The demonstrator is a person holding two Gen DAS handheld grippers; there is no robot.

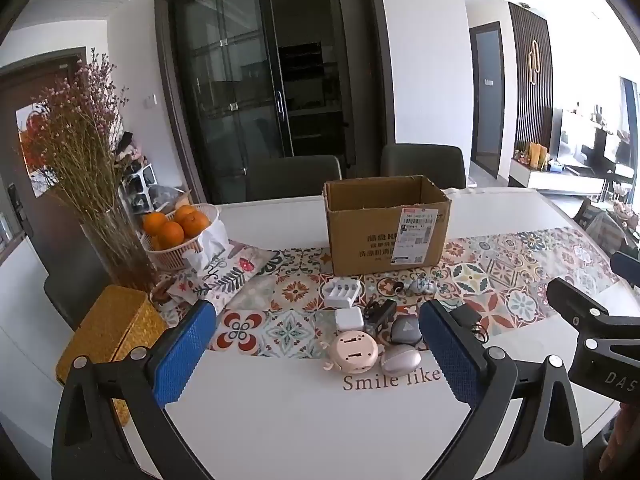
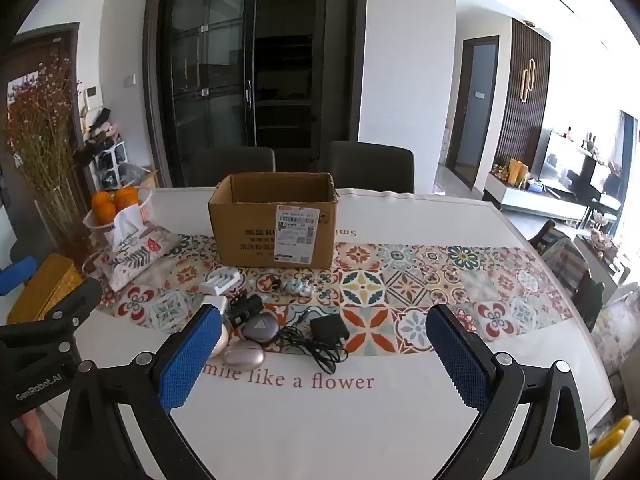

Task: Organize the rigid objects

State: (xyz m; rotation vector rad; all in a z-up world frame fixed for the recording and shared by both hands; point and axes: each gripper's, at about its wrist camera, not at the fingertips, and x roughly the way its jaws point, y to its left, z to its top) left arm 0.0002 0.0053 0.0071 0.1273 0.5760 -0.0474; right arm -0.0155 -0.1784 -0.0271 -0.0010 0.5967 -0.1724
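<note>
An open cardboard box (image 1: pixel 386 224) (image 2: pixel 276 222) stands on the patterned runner. In front of it lie small items: a white battery charger (image 1: pixel 343 291) (image 2: pixel 221 281), a white cube plug (image 1: pixel 349 319), a pink round case (image 1: pixel 352 351), a silver oval case (image 1: pixel 400 359) (image 2: pixel 244 354), a grey case (image 1: pixel 406 330) (image 2: pixel 261 327), a black adapter with a cord (image 2: pixel 328 330) and a small patterned trinket (image 1: pixel 420 286) (image 2: pixel 296 287). My left gripper (image 1: pixel 316 340) is open and empty, above the table just short of the items. My right gripper (image 2: pixel 324 344) is open and empty, to the right of the left one.
A basket of oranges (image 1: pixel 180 236) (image 2: pixel 116 210), a tissue pouch (image 1: pixel 224 268), a vase of dried flowers (image 1: pixel 116 248) and a yellow woven box (image 1: pixel 112 328) stand at the left. Two chairs (image 1: pixel 424 164) are behind the table. The white table (image 1: pixel 300 420) has bare space near me.
</note>
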